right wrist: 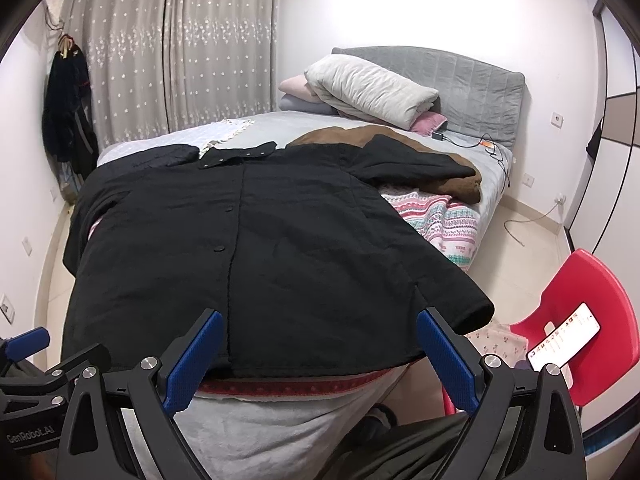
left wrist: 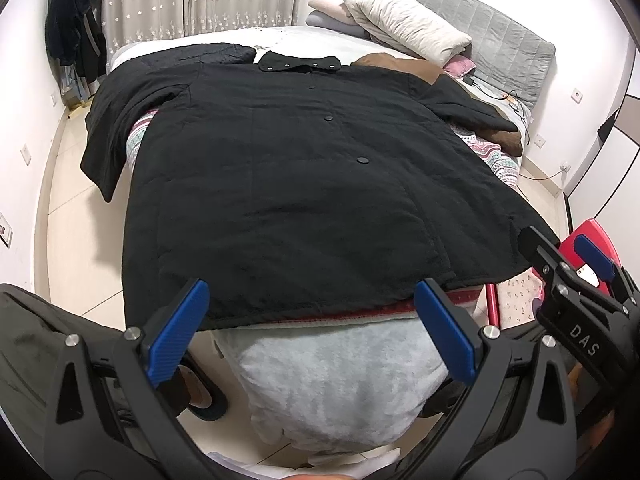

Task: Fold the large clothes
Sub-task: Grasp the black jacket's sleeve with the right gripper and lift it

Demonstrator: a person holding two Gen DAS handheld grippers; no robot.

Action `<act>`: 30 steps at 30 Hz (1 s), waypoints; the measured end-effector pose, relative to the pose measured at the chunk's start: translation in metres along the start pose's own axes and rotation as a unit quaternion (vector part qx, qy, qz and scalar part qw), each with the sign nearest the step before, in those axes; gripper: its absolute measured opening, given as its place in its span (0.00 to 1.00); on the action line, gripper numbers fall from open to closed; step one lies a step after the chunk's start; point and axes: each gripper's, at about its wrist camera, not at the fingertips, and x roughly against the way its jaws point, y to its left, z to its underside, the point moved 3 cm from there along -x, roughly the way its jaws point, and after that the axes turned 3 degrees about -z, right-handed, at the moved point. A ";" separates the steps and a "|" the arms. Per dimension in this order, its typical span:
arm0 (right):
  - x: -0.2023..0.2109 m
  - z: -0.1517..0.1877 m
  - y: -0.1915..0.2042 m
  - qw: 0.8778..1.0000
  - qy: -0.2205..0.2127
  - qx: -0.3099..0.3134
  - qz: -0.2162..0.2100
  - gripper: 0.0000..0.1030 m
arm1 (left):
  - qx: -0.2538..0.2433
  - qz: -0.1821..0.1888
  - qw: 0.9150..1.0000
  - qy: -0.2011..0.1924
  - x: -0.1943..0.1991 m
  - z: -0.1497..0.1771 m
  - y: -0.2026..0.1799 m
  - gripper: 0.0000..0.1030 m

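Observation:
A large black buttoned coat (left wrist: 304, 168) lies spread flat, front up, on the bed, collar at the far end, hem near me. It also shows in the right wrist view (right wrist: 248, 240). Its left sleeve (left wrist: 108, 136) hangs over the bed's left side; its right sleeve (right wrist: 408, 164) lies over a brown garment. My left gripper (left wrist: 312, 308) is open and empty, just before the hem. My right gripper (right wrist: 320, 340) is open and empty, over the hem's right part. It also shows at the right in the left wrist view (left wrist: 568, 248).
The bed (right wrist: 168, 140) holds a brown garment (right wrist: 452, 184), a patterned blanket (right wrist: 444, 220), pillows (right wrist: 368, 92) and a cable by the grey headboard. A red chair (right wrist: 592, 292) with a phone on it stands at the right. Dark clothes (right wrist: 68, 120) hang on the left wall.

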 end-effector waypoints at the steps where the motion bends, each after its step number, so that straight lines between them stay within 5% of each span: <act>1: -0.001 0.000 0.000 1.000 0.000 0.001 -0.002 0.95 | 0.000 -0.001 1.000 0.000 -0.001 -0.001 0.001 0.99; 9: -0.026 -0.033 -0.025 0.999 0.018 -0.020 -0.042 0.95 | 0.000 -0.013 1.000 -0.004 -0.010 -0.029 0.024 0.99; 14: -0.052 -0.079 -0.058 1.000 0.009 -0.012 -0.012 0.96 | -0.008 -0.042 0.999 -0.026 -0.020 -0.073 0.040 0.99; 19: -0.094 -0.134 -0.096 0.994 0.024 -0.076 -0.071 1.00 | -0.003 -0.040 0.998 -0.053 -0.042 -0.127 0.050 0.99; 24: -0.173 -0.164 -0.151 0.965 0.078 -0.208 -0.141 1.00 | 0.033 -0.006 0.999 -0.027 -0.090 -0.176 0.066 0.99; 27: -0.218 -0.167 -0.194 0.942 0.096 -0.284 -0.148 1.00 | 0.086 0.105 0.991 -0.001 -0.122 -0.198 0.078 0.99; 30: -0.258 -0.163 -0.238 0.905 0.099 -0.377 -0.171 1.00 | 0.069 0.099 0.992 0.020 -0.157 -0.205 0.084 0.99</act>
